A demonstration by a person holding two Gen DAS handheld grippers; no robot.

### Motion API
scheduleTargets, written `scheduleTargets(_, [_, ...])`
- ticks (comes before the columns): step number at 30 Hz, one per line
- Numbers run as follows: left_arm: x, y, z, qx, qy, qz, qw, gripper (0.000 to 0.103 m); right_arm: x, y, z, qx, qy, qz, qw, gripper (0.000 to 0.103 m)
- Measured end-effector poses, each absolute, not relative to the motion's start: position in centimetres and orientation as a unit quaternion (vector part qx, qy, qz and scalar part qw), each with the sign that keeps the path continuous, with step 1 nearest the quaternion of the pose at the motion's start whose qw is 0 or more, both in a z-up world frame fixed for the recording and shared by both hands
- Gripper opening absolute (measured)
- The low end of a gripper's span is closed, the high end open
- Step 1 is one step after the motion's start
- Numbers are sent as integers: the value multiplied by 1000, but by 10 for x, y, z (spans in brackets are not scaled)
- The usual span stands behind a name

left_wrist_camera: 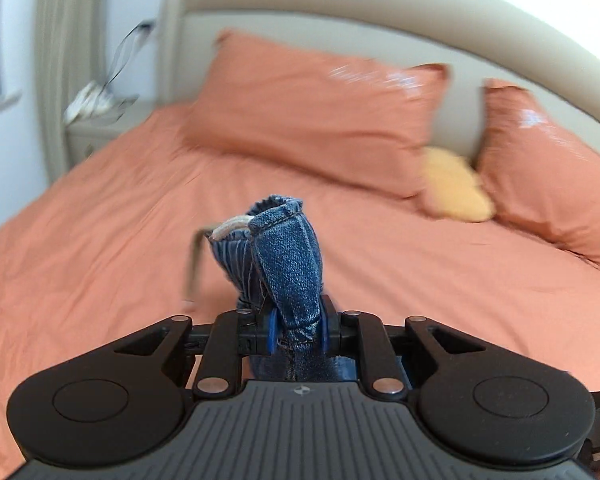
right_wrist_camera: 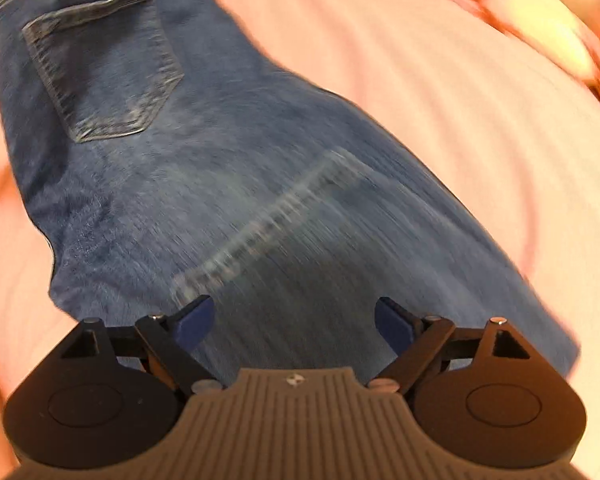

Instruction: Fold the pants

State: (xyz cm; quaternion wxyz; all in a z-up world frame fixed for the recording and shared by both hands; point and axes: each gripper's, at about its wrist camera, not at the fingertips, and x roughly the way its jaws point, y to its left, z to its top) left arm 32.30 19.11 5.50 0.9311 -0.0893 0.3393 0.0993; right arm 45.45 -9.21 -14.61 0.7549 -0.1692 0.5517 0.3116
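The left tool (left_wrist_camera: 296, 330) is clenched on a bunched denim edge of the pants (right_wrist_camera: 236, 208), holding it up above the bed (left_wrist_camera: 100, 216). The right tool (right_wrist_camera: 294, 320) hangs released just over the pants, which lie on the bed, their length running away toward the back pocket (right_wrist_camera: 104, 64). The right tool looks nearer to the flat cloth.
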Motion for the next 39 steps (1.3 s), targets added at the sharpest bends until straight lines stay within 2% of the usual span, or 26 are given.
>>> scheduleTargets(6, [330,75,85,-33,305,20,952,19,426,-179,-144,-90,550,276,783,83])
scheduleTargets(10, [338,2,77,-14,303,-33,952,17,402,-222,-149,-59,549,258,793,82])
scheduleTargets(14, [343,-66,39,14,327,-84,941,16,383,-261,-148,-47,550,236,800,82])
scheduleTargets(19, [340,-127,-43,49,404,-145,902,16,363,-296,-157,-21,559,224,798,82])
scheduleTargets(22, [330,-136,-79,47,458,-180,869,17,351,-304,-165,-21,566,222,793,82])
scheduleTargets(25, [334,-122,-98,4,506,-217,834,21,340,-309,-168,-26,569,225,790,82])
scheduleTargets(28, [345,-98,-98,-56,524,-262,808,40,334,-311,-167,-27,569,231,789,82])
scheduleTargets(29, [348,-91,-97,-76,531,-278,797,50,333,-311,-165,-26,569,232,789,82])
scheduleTargets(30, [351,-85,-94,-95,538,-294,784,54,333,-311,-162,-24,567,233,790,82])
scheduleTargets(32, [352,-74,-84,-104,540,-318,772,55,331,-313,-156,-13,562,232,794,82])
scheduleTargets(37, [354,-34,-59,-22,502,-296,812,56,345,-318,-120,28,536,223,814,82])
scheduleTargets(39, [360,-17,-56,4,494,-263,828,56,354,-315,-107,43,519,223,824,76])
